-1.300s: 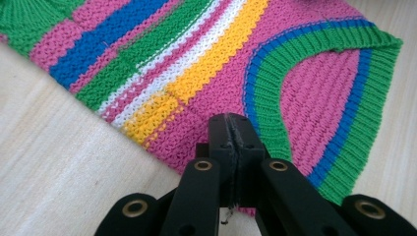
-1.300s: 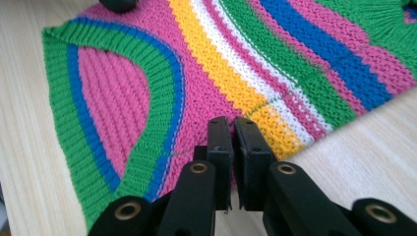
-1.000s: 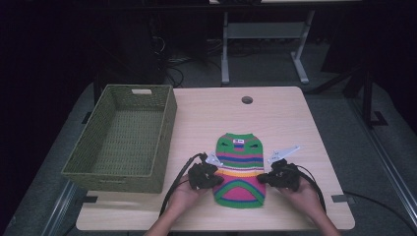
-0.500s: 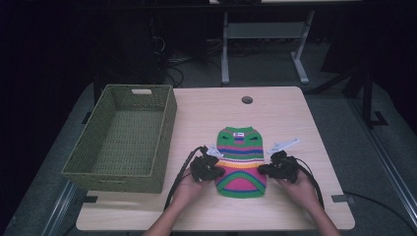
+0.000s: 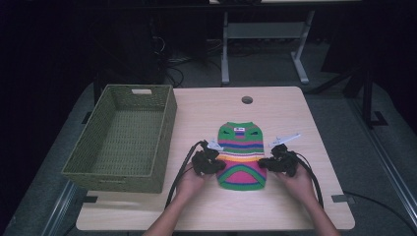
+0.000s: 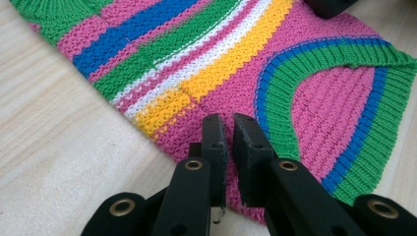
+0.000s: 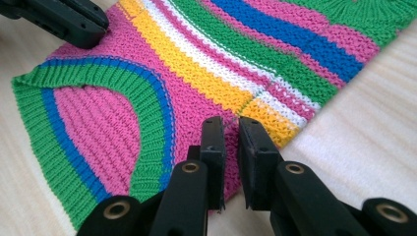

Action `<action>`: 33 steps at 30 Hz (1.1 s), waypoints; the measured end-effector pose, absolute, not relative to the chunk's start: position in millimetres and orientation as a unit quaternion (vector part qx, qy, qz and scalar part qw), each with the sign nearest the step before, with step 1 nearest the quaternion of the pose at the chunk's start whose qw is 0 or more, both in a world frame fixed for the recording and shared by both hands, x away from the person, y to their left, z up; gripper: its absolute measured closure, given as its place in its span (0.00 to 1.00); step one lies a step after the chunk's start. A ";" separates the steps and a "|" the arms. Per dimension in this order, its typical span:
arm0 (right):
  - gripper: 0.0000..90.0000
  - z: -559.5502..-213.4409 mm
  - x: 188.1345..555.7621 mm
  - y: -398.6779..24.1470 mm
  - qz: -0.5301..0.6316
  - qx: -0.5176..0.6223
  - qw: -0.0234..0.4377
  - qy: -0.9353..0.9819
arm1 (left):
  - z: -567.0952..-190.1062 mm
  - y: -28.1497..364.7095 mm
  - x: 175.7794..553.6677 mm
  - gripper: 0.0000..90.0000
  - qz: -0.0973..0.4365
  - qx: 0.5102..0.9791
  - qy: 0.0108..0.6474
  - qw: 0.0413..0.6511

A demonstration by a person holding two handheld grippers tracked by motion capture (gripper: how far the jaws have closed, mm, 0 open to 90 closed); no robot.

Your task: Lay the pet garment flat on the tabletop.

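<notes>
A small knitted sweater point(image 5: 241, 147) striped green, blue, pink, white and yellow lies flat on the wooden table point(image 5: 295, 211). My left gripper point(image 5: 220, 165) is at its left edge and my right gripper point(image 5: 263, 163) at its right edge, each in a hand. In the left gripper view the jaws point(image 6: 229, 129) stand a narrow gap apart over the pink edge of the sweater point(image 6: 314, 98); they have just been opening. In the right gripper view the jaws point(image 7: 231, 132) are likewise slightly parted over the sweater point(image 7: 98, 123) after just opening, and the left gripper point(image 7: 64, 19) lies across the fabric.
A deep green woven basket point(image 5: 113, 179) stands on the left half of the table, nothing inside it. A round cable hole point(image 5: 247, 100) sits near the far edge. Black cables point(image 5: 182, 172) trail from both grippers toward the front edge.
Both hands and the sweater have shifted away from the table's front edge. The sweater now lies farther back and looks shorter.
</notes>
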State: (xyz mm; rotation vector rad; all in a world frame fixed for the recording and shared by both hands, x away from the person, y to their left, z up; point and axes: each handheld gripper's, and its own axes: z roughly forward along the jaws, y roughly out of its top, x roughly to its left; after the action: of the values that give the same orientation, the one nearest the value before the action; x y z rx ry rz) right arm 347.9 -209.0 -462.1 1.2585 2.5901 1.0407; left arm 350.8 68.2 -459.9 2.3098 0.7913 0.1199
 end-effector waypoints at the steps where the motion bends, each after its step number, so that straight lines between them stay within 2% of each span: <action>1: 0.89 -462.0 348.8 -208.9 0.339 0.411 0.039 0.845 | -460.1 68.2 351.1 0.92 0.047 0.886 0.307 0.344; 13: 0.85 -463.5 350.3 -209.8 0.350 0.410 0.036 0.842 | -460.1 69.2 351.4 0.87 0.046 0.884 0.310 0.346; 19: 0.79 -462.7 350.8 -210.9 0.352 0.412 0.028 0.840 | -459.7 69.6 351.1 0.83 0.044 0.885 0.309 0.346; 22: 0.72 -461.0 349.4 -211.1 0.355 0.409 0.035 0.840 | -458.1 69.5 349.9 0.80 0.047 0.884 0.312 0.346; 27: 0.68 -456.5 347.4 -213.0 0.361 0.405 0.042 0.839 | -455.2 69.5 348.4 0.71 0.052 0.881 0.314 0.349; 33: 0.59 -456.2 347.8 -216.4 0.365 0.411 0.040 0.834 | -452.8 72.1 348.0 0.63 0.052 0.877 0.320 0.354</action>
State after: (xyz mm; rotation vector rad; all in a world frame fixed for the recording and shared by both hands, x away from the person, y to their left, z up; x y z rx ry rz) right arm 347.8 -216.4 -456.2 1.2595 2.5563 1.1174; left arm 348.0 72.1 -452.8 2.2683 0.8277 0.1345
